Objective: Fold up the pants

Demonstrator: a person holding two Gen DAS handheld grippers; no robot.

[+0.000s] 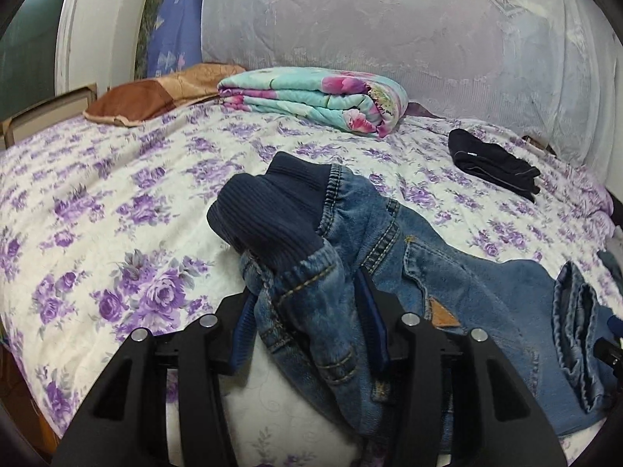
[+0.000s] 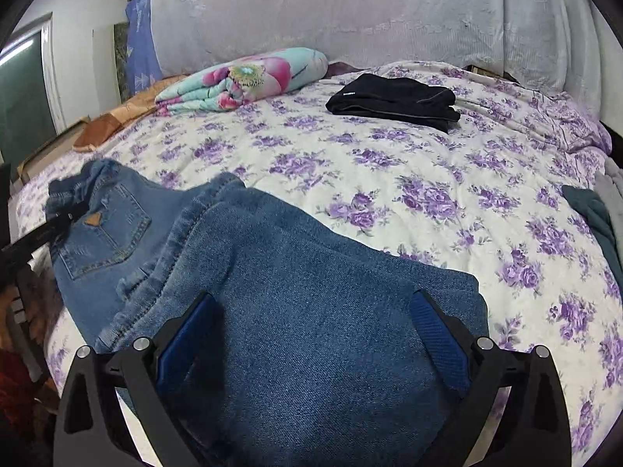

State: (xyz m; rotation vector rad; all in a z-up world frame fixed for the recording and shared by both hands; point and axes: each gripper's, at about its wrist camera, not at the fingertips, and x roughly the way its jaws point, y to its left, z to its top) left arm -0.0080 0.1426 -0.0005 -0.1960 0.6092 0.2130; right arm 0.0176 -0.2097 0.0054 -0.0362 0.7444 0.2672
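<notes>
Purple-flowered bedspread (image 2: 389, 179) fills my view; no label is legible, even the jeans' (image 2: 296, 311) tan patch (image 2: 92, 219). My left gripper (image 1: 311, 311), bottom centre, pinches their bunched waistband; my right gripper (image 2: 311, 334) gapes wide over the legs, lower centre.

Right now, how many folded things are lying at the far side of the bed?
2: a folded floral quilt beside the brown pillow, and a folded black garment further right. More may be hidden outside the view.
</notes>
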